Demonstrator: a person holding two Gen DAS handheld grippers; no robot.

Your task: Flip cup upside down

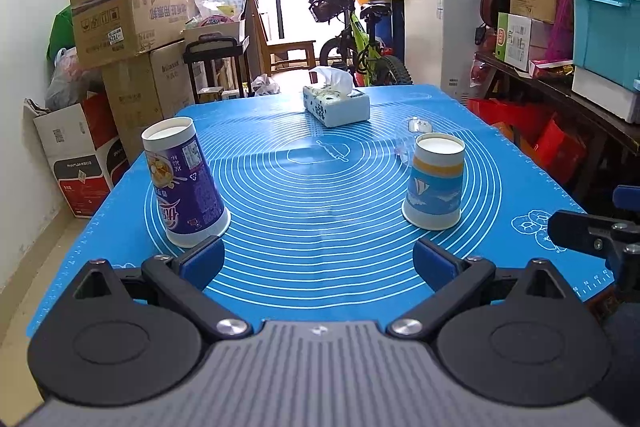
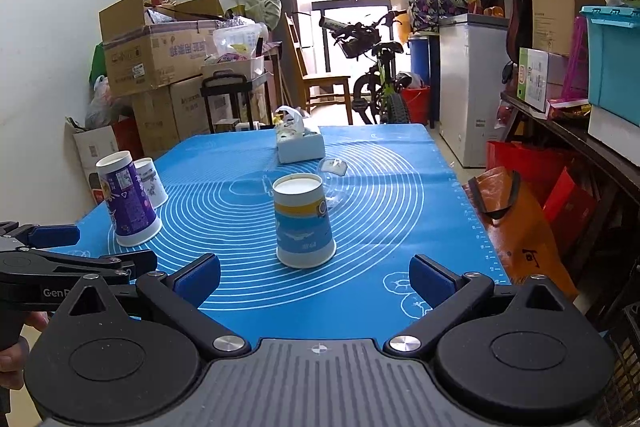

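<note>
Cluttered storeroom surrounds a counter point(image 1: 320, 267) under a blue mat. Purple cup point(image 1: 184, 183) near its left edge and blue cup point(image 2: 303, 221) mid-counter already stand mouth-down. Both claws, left point(image 1: 318, 261) and right point(image 2: 314, 277), gape empty; flipping seems done, retreat next.

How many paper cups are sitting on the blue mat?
3: a purple cup at the left edge, a white cup right behind it, and a blue-and-yellow cup near the middle. Others could be hidden.

paper cups point(image 2: 304, 223): 3 | tissue box point(image 2: 300, 145): 1 | clear plastic cup point(image 2: 334, 183): 1
</note>
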